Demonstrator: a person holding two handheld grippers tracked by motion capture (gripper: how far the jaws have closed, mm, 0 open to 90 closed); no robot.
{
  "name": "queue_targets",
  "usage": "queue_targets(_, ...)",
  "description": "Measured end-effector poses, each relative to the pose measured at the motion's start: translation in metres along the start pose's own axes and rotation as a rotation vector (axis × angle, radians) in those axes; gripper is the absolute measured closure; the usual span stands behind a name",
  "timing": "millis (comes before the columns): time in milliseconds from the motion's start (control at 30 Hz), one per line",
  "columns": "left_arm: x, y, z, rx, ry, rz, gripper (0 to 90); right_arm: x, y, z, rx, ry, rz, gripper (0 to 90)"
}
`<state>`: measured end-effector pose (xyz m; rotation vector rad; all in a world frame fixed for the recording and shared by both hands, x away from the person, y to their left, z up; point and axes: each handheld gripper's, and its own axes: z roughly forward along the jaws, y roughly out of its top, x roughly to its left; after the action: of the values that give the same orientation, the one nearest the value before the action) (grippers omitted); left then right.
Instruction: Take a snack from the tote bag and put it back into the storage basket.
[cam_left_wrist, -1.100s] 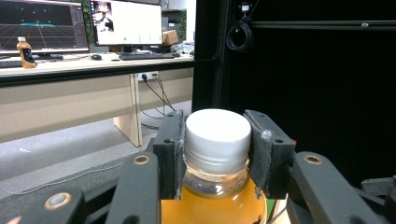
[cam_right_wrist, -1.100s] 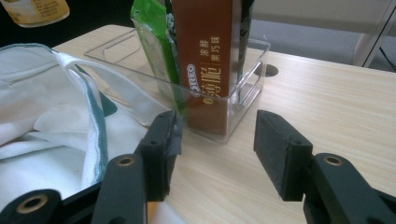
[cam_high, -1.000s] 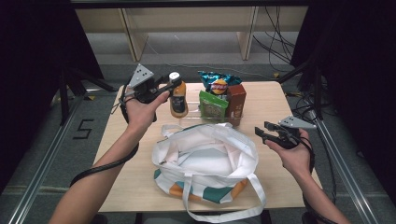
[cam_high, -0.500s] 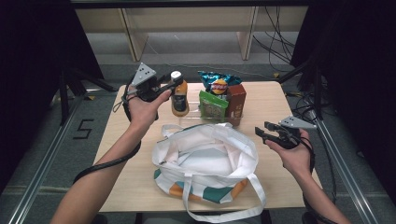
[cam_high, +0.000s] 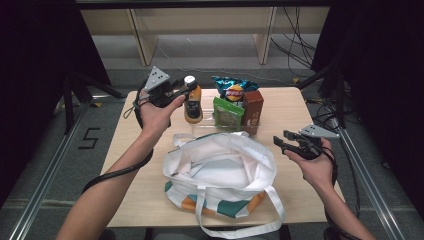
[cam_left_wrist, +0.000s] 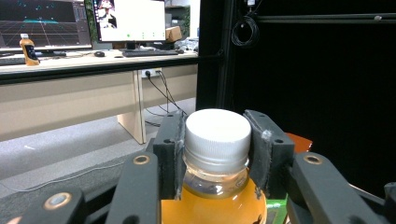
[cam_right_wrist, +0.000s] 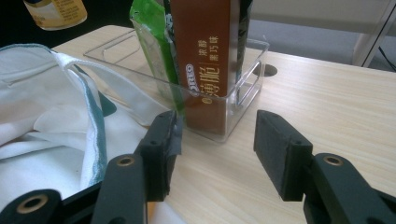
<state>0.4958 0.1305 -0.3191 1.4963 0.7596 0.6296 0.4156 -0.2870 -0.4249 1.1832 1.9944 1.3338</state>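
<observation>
- Orange juice bottle with white cap (cam_high: 192, 102): at back left of table, lifted beside clear plastic bin (cam_high: 220, 131), left gripper (cam_left_wrist: 217, 154) clamped on its neck.
- Carry it upright over white tote bag (cam_high: 220, 167), lower gently, then release.
- Right gripper (cam_right_wrist: 214, 140) gapes, holding nothing; could hold bag mouth open.

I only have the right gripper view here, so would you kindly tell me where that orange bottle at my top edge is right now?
Observer: The orange bottle is clamped by the left gripper, its pads around the white cap.
Operator: Thank you. Is the bag ready to receive it?
Observer: Yes, in the high view the white tote bag lies in front of the person, its mouth gaping upward.
Operator: And what else sits in the clear bin?
Observer: A blue chip bag stands behind the green packet and brown box.
</observation>
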Motion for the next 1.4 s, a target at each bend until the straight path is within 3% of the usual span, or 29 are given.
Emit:
queue_targets(133, 0.0, -0.001, 0.002, -0.001, 0.001, -0.002, 59.0, 0.001, 0.0, -0.001, 0.009, -0.005, 0.009, 50.3)
queue_targets(233, 0.001, -0.001, 0.003, 0.001, 0.003, -0.001, 59.0, 0.001, -0.001, 0.0, -0.021, -0.017, 0.019, 50.3)
queue_targets(267, 0.001, -0.001, 0.003, 0.001, 0.003, 0.0, 58.9, 0.001, 0.0, -0.001, 0.009, -0.007, 0.012, 50.3)
queue_targets(667, 0.003, -0.003, 0.009, 0.003, 0.005, 0.001, 59.0, -0.001, -0.001, 0.0, -0.003, -0.002, -0.01, 50.3)
queue_targets(767, 0.004, -0.004, 0.01, 0.004, 0.007, -0.001, 58.9, 0.0, -0.001, 0.0, 0.001, 0.001, 0.009, 50.3)
queue_targets(1067, 0.005, -0.006, 0.014, 0.009, 0.01, -0.007, 58.9, -0.001, -0.001, 0.001, -0.003, 0.0, -0.017, 50.3)
queue_targets(1400, 0.006, -0.007, 0.02, 0.024, 0.01, -0.007, 58.9, 0.0, -0.001, 0.0, -0.002, 0.001, -0.006, 50.2)
